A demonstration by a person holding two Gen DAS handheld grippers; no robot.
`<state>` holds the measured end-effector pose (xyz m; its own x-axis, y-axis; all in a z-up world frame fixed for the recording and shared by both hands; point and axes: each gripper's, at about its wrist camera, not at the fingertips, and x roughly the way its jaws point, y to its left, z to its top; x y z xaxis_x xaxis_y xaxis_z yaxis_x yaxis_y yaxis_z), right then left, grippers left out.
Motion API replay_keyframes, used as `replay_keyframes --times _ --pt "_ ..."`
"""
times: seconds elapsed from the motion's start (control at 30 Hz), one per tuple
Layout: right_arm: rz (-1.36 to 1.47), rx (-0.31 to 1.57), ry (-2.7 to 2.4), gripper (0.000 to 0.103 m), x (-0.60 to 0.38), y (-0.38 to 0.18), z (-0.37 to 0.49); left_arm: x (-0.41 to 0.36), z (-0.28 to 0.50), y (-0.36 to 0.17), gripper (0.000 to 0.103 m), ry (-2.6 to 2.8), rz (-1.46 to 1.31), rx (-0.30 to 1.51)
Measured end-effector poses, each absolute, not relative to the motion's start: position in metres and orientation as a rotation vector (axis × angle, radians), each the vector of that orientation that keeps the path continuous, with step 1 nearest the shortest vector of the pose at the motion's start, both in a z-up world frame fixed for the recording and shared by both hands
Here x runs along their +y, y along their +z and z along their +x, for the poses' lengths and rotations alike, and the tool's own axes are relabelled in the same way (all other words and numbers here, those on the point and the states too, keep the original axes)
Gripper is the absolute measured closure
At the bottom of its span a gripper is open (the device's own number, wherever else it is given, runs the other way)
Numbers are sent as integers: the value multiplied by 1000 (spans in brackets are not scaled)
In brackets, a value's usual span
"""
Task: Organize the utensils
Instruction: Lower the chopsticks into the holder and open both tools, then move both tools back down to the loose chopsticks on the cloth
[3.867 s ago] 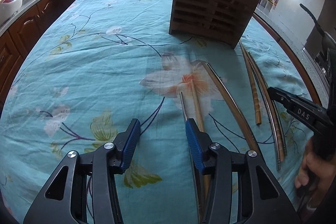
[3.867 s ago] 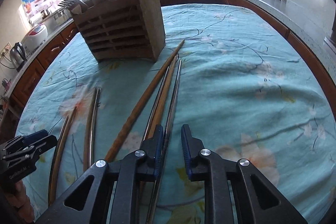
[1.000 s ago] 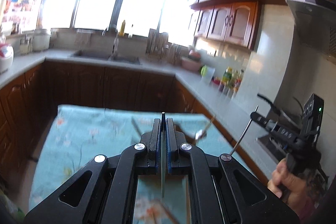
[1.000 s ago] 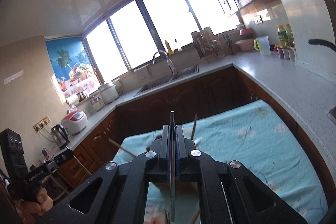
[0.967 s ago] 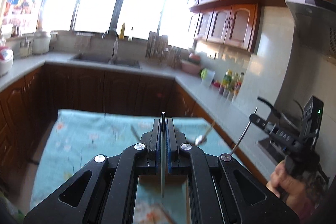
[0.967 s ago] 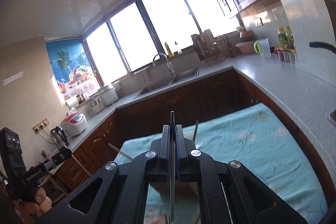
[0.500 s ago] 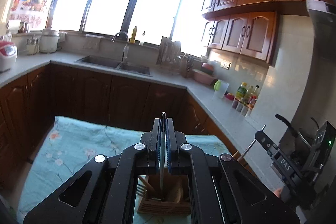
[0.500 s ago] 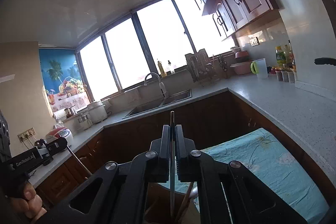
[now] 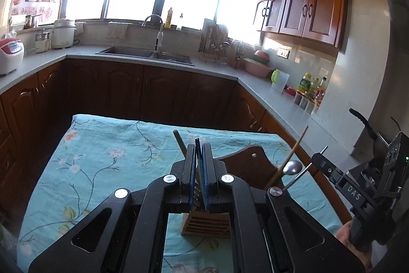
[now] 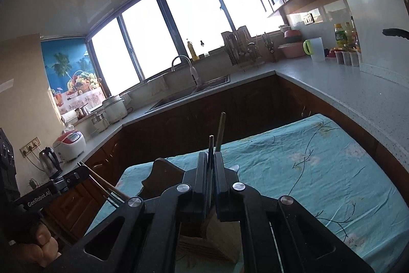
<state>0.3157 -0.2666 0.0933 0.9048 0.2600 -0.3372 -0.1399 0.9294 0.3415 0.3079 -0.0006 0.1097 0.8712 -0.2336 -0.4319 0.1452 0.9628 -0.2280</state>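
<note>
My left gripper is shut on a thin metal chopstick that stands upright between its pads, above the wooden utensil holder. My right gripper is shut on a thin metal chopstick, held upright over the same holder. The holder stands on the table with the teal floral cloth. A spoon and a wooden chopstick stick out of it. The right gripper also shows in the left wrist view, holding a metal stick. The left gripper shows at the left edge of the right wrist view.
Dark wooden cabinets and a grey counter with a sink wrap around behind the table. A rice cooker and a kettle stand on the counter at left. Bottles stand at the right.
Both grippers, each shut on a chopstick, have tilted down and moved lower over the holder. More of the table and holder shows now.
</note>
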Motion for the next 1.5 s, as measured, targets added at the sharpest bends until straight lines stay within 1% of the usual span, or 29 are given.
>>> replay_keyframes --times 0.27,0.33,0.37,0.4,0.43,0.47,0.5,0.53,0.6,0.63,0.67,0.7,0.73,0.77,0.87,1.07,1.3,1.5 --pt "324 417 216 98 -270 99 320 2 311 111 99 -193 -197 488" --pt "326 420 216 97 -269 99 320 2 313 112 99 -201 -205 505" --pt "327 425 218 93 -269 99 321 3 312 112 96 -207 -215 510" --pt "331 430 222 93 -269 99 321 4 311 113 94 -219 -230 515" --pt "337 427 226 92 -270 99 321 4 310 115 87 -228 -240 517" --pt "342 424 224 90 -271 100 320 5 307 117 73 -236 -252 514" --pt "347 421 219 77 -273 101 318 6 302 120 67 -238 -258 502" --pt "360 414 222 55 -276 102 315 8 296 123 59 -240 -262 482" --pt "401 380 229 33 -285 107 306 10 285 129 52 -247 -265 459" --pt "418 356 225 24 -290 110 299 11 279 131 46 -246 -269 450" --pt "431 335 221 19 -294 113 293 14 270 132 36 -242 -277 438" --pt "444 313 219 10 -299 116 285 17 264 132 31 -234 -284 432" --pt "453 295 211 9 -305 118 278 20 258 131 20 -222 -293 431" --pt "458 284 201 9 -309 119 271 25 249 128 18 -204 -308 428" --pt "474 290 177 9 -321 114 254 35 233 113 15 -182 -328 460" --pt "506 404 137 8 -337 76 224 52 202 63 15 -136 -366 589" --pt "517 542 111 8 -342 24 189 53 170 22 15 -103 -348 685" --pt "469 592 111 8 -338 9 167 45 151 -2 15 -98 -320 750"
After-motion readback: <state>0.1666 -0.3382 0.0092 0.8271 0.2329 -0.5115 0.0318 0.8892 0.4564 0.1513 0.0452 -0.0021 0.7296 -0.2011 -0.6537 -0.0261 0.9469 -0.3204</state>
